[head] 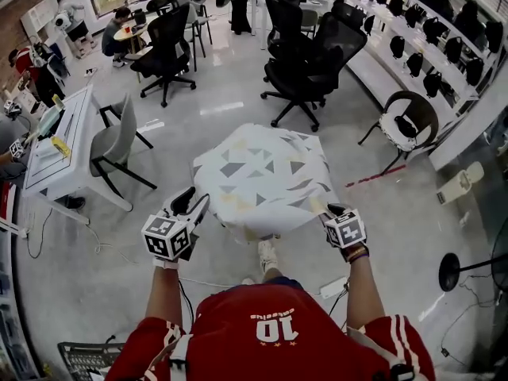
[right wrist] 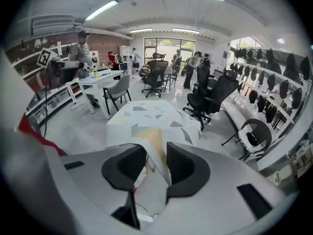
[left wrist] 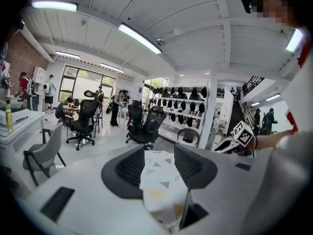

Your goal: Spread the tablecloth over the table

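A white tablecloth with grey and yellow triangles is draped over a small table right in front of me. Its edges hang down all round and hide the table top. My left gripper is at the cloth's near left corner. In the left gripper view, my left gripper has its jaws apart with the cloth in the gap. My right gripper is at the near right corner. In the right gripper view, the right gripper is open, and a fold of cloth hangs between the pads.
Black office chairs stand just beyond the table. A white desk with a grey chair is at the left, and a round chair at the right. A black stand base and cables are on the floor nearby.
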A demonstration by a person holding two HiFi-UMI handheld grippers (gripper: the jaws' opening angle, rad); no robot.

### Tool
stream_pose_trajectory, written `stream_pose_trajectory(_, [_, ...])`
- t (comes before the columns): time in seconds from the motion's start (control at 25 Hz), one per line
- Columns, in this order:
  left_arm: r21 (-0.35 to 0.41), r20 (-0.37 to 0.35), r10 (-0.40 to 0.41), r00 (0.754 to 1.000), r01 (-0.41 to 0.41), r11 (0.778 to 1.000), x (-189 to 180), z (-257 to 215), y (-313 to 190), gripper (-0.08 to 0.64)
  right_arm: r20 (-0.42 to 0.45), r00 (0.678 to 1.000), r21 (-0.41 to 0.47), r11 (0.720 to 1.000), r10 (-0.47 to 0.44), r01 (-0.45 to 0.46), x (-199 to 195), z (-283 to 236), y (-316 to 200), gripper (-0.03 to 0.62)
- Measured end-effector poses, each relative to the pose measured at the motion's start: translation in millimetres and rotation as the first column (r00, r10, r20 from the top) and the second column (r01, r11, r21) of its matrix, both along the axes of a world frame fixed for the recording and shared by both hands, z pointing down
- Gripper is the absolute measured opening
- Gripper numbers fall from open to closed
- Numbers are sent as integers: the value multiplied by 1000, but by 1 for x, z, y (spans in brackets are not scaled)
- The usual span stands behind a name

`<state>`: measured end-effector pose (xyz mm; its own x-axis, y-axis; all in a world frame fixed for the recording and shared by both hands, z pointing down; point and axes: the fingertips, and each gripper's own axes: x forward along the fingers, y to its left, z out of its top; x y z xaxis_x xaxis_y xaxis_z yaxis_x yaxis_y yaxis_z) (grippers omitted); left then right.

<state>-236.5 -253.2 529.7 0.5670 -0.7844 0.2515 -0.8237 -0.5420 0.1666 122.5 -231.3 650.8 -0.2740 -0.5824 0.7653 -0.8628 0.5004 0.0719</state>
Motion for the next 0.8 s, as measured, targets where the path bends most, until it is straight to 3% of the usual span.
stream_pose_trajectory(0.2, [-3, -12, 48, 999, -48, 999, 21, -3, -13, 193, -17, 1000, -80, 997, -19, 18, 16, -2, 28, 124])
stream_pose_trajectory(0.52, [2, -17, 90, 996, -90, 996, 40, -14, -24, 193, 57, 986, 36, 987, 156, -158, 55, -44, 11, 124])
stream_pose_trajectory(0.8, [16, -10, 52, 999, -51, 999, 37, -24, -34, 193, 156, 972, 141, 970, 178, -200, 44, -73, -15, 124])
